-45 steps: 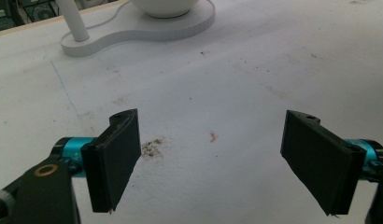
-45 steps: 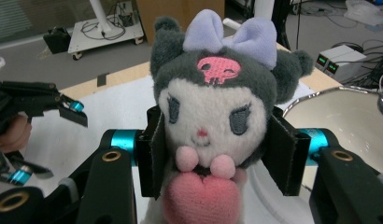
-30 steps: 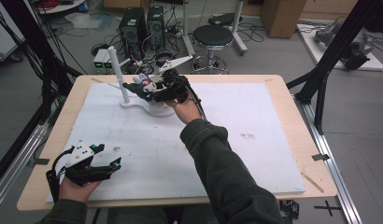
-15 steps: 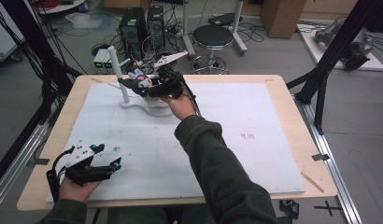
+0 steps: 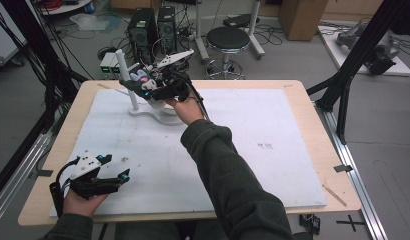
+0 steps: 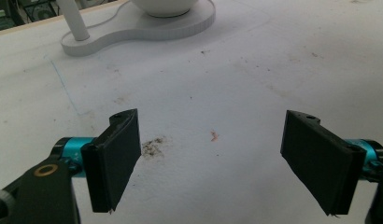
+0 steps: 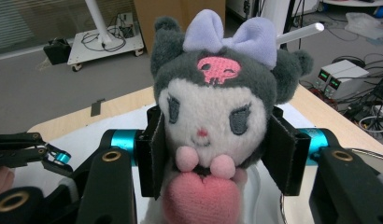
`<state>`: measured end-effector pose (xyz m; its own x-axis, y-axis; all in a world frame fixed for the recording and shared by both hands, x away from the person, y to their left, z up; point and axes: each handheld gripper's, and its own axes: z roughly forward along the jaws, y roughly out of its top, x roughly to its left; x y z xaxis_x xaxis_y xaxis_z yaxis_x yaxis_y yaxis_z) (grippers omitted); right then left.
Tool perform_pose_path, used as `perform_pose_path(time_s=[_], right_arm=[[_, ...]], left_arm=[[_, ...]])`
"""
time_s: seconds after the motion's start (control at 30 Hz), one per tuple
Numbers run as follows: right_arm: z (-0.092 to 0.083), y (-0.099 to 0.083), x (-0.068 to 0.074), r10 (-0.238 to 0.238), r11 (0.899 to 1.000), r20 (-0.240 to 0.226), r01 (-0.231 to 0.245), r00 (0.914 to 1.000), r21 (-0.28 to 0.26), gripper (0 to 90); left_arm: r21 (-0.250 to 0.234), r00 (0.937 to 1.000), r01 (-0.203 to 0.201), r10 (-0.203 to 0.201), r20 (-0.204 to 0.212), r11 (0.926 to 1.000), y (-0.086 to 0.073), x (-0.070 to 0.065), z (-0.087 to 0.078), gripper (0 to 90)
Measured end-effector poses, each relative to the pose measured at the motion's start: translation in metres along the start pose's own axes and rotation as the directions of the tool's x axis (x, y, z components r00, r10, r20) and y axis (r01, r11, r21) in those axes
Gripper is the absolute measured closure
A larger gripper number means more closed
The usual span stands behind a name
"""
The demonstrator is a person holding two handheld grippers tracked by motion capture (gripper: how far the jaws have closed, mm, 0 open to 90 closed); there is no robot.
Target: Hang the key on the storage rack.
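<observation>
A plush toy (image 7: 210,112) with a grey head, a white face, a lilac bow and a pink heart sits between the jaws of my right gripper (image 7: 217,156). Both pads press on its sides. In the high view this gripper (image 5: 145,86) holds the toy (image 5: 139,78) in the air at the table's far left. It hangs beside the upright post (image 5: 125,75) of a white stand (image 5: 153,114). My left gripper (image 5: 115,167) rests near the front left corner. Its jaws (image 6: 217,158) stand wide apart over the bare white mat, with nothing between them.
The white mat (image 5: 253,145) covers most of the wooden table (image 5: 313,95). The stand's base (image 6: 133,28) and a white bowl (image 6: 166,4) on it lie ahead of the left gripper. A stool (image 5: 228,37) and computer towers (image 5: 153,25) stand behind the table.
My right gripper has lifted the plush toy and carried it a little left and farther away, beside the post. The left hand has stayed put.
</observation>
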<state>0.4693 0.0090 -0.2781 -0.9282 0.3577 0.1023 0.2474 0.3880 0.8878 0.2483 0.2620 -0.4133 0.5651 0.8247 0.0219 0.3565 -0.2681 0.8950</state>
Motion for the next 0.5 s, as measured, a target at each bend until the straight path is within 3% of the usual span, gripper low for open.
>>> perform_pose_path(time_s=[0.5], right_arm=[[0.014, 0.013, -0.003, 0.002, 1.0, 0.009, -0.002, 1.0, -0.011, 46.7]], left_arm=[[-0.002, 1.0, -0.003, 0.003, 0.002, 1.0, 0.0, 0.0, 0.0, 20.3]])
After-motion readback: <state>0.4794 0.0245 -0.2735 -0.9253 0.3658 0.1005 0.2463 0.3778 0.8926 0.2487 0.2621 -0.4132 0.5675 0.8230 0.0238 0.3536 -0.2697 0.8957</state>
